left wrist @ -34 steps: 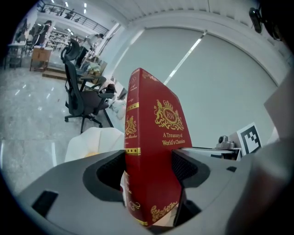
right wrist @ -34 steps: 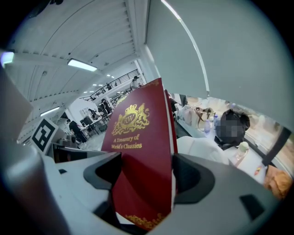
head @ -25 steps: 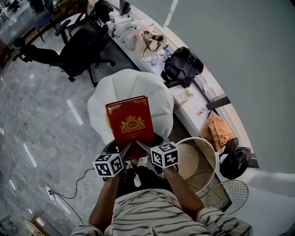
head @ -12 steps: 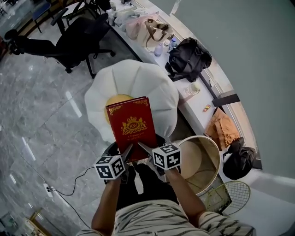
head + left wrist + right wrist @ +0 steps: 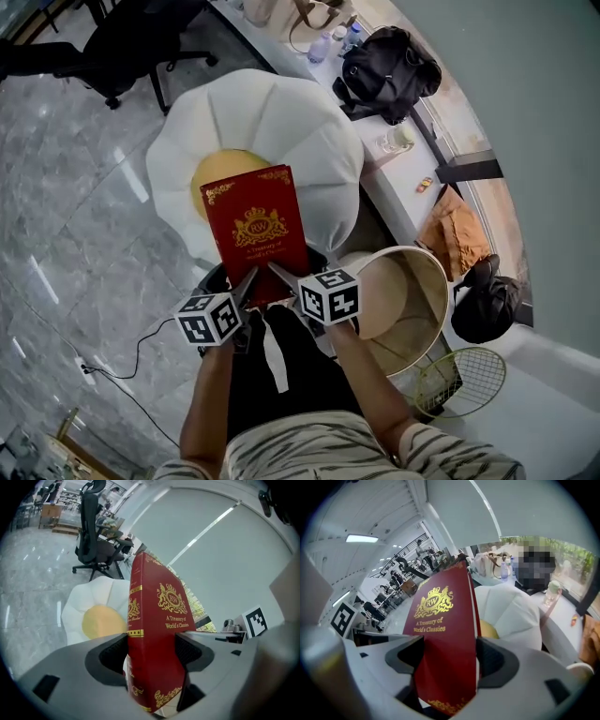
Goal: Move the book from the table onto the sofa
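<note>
Since the earlier frame the book point(image 5: 255, 230) has advanced further over the white sofa point(image 5: 281, 122), held aloft. Left gripper point(image 5: 246, 283) and right gripper point(image 5: 281, 275) each clamp its near edge. Recommended: lower it flat, then release both together.

Red book point(image 5: 255, 230) with gold crest and corners, white petal sofa point(image 5: 272, 122) with yellow centre, grey marbled floor point(image 5: 75, 216), black bag point(image 5: 389, 67), striped shirt point(image 5: 309, 448).
</note>
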A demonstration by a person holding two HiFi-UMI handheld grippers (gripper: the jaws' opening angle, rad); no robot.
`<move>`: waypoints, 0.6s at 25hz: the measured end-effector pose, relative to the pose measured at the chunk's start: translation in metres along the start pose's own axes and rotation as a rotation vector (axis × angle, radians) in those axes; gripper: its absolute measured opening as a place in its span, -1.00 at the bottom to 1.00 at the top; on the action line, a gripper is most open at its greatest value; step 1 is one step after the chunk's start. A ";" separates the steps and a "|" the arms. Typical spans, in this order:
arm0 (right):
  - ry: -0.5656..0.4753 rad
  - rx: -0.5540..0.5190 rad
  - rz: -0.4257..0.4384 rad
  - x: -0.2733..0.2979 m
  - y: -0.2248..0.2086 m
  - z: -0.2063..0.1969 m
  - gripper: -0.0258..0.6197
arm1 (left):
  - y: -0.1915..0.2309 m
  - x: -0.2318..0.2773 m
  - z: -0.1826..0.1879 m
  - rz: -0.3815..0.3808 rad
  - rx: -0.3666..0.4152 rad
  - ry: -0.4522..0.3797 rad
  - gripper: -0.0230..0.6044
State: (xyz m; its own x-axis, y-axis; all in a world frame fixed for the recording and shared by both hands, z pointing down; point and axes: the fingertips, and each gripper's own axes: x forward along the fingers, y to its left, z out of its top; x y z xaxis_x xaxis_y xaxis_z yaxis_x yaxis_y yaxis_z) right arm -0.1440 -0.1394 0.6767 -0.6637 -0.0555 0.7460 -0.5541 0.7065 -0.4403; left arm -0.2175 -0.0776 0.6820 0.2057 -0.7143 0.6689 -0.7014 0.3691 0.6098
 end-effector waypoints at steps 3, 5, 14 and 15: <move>0.026 0.006 0.002 0.013 -0.014 -0.020 0.22 | 0.011 0.017 -0.020 -0.004 -0.029 0.034 0.11; 0.035 0.016 0.008 0.028 -0.022 -0.027 0.22 | 0.023 0.029 -0.025 0.006 -0.029 0.047 0.11; 0.075 0.080 0.001 0.081 -0.048 -0.069 0.22 | 0.070 0.069 -0.060 0.042 -0.060 0.101 0.10; 0.084 0.083 0.002 0.087 -0.050 -0.074 0.21 | 0.074 0.073 -0.064 0.045 -0.065 0.106 0.10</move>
State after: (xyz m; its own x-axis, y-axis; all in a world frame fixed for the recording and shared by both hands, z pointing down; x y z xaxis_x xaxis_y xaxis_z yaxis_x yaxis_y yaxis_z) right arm -0.1367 -0.1277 0.8006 -0.6220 0.0078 0.7830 -0.5947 0.6458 -0.4788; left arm -0.2113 -0.0644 0.8032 0.2485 -0.6304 0.7355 -0.6666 0.4396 0.6020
